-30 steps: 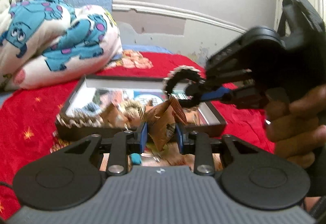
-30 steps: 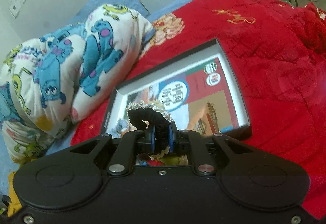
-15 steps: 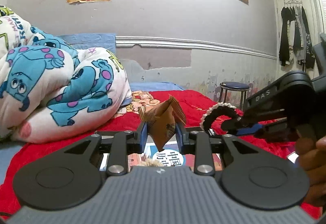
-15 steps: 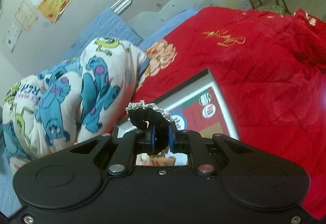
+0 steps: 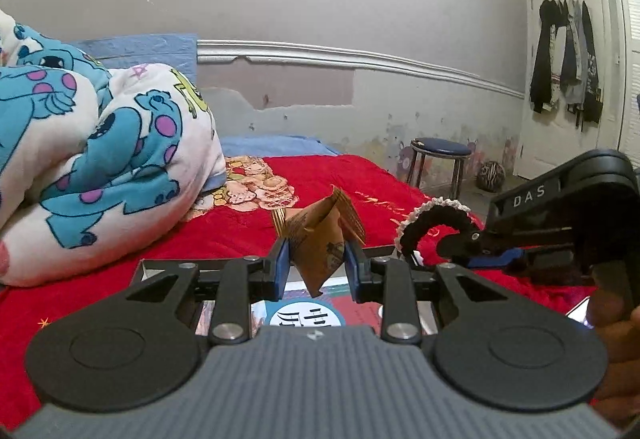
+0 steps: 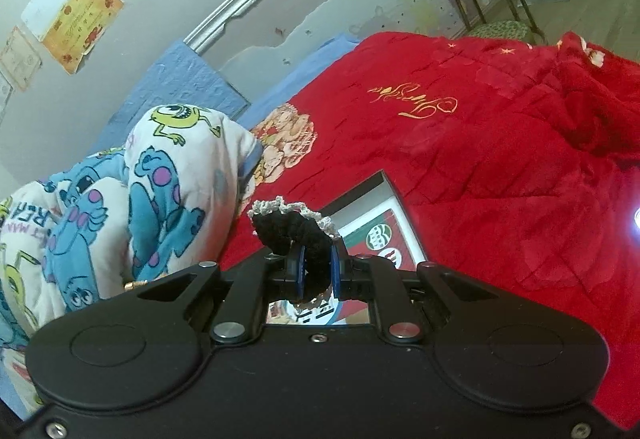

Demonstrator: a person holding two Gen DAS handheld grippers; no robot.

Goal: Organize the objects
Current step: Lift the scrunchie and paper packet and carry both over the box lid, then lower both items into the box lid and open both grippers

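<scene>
Currently a brown packet point(image 5: 318, 249) is clamped by the left gripper point(image 5: 316, 267) and a black scrunchie point(image 6: 294, 229) by the right gripper point(image 6: 316, 271), both held above the box point(image 6: 396, 195) on the bed point(image 6: 480, 143); a placement spot must be chosen.

Left tongs point(image 5: 316, 265) are gripping a brown paper packet point(image 5: 320, 239) as right tongs point(image 5: 456, 253) are holding a black scrunchie point(image 5: 430, 219) above a red bed point(image 5: 248, 223).

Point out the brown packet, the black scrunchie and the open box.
brown packet point(image 5: 316, 247), left wrist view, middle of its creased front face.
black scrunchie point(image 6: 288, 229), right wrist view, black band above the blue pads.
open box point(image 6: 394, 191), right wrist view, dark far corner rim.
</scene>
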